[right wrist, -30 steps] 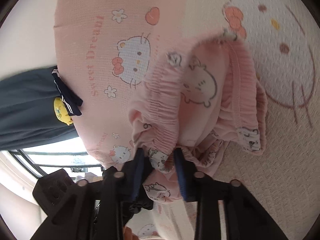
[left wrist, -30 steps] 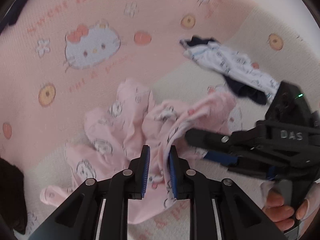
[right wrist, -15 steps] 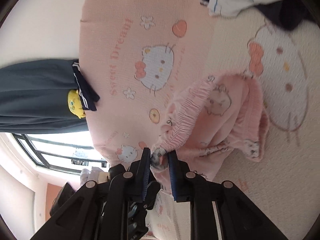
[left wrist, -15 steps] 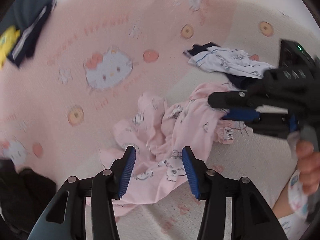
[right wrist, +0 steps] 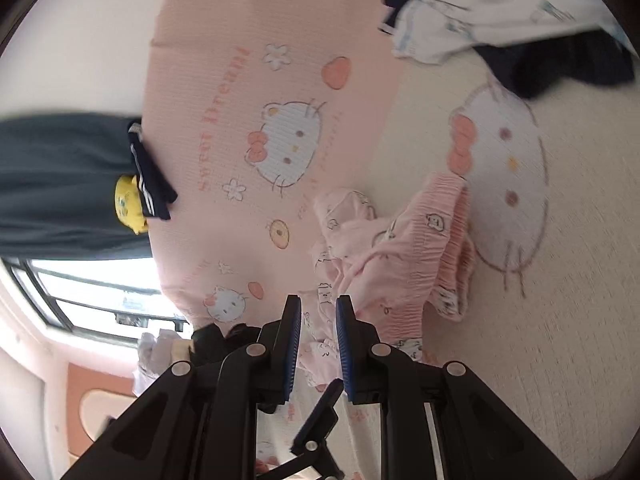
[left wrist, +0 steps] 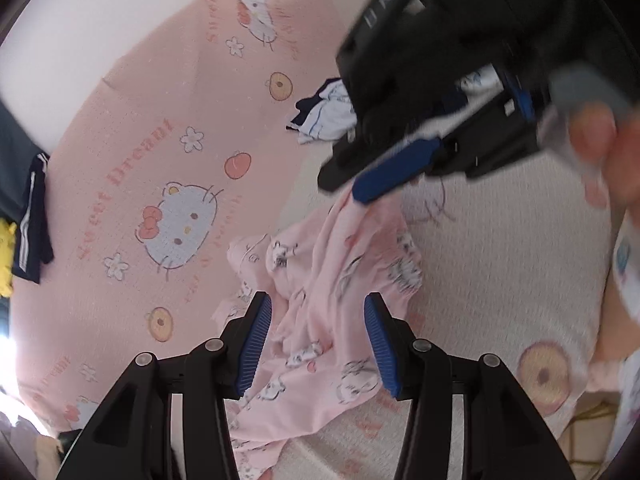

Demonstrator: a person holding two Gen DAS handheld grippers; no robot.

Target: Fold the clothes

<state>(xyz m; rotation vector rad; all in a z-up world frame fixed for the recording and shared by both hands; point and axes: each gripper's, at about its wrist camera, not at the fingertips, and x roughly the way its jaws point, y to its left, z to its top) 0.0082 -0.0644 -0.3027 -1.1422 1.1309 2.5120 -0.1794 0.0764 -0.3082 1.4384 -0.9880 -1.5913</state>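
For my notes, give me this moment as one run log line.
step: fold pink pyjama bottoms | left gripper: open above them | right gripper: shut on them

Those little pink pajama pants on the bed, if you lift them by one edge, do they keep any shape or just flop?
Probably they flop: the pink pajama pants hang in loose folds from the right tool pinching one edge. They look thin and light, since that small pinch raises the cloth. The gathered waistband seems stretchy, so it may bunch rather than lie flat.

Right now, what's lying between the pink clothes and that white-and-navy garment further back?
Nothing, just bare cartoon-cat bedsheet between the pink clothes and the white-and-navy garment, clearest in the right wrist view.
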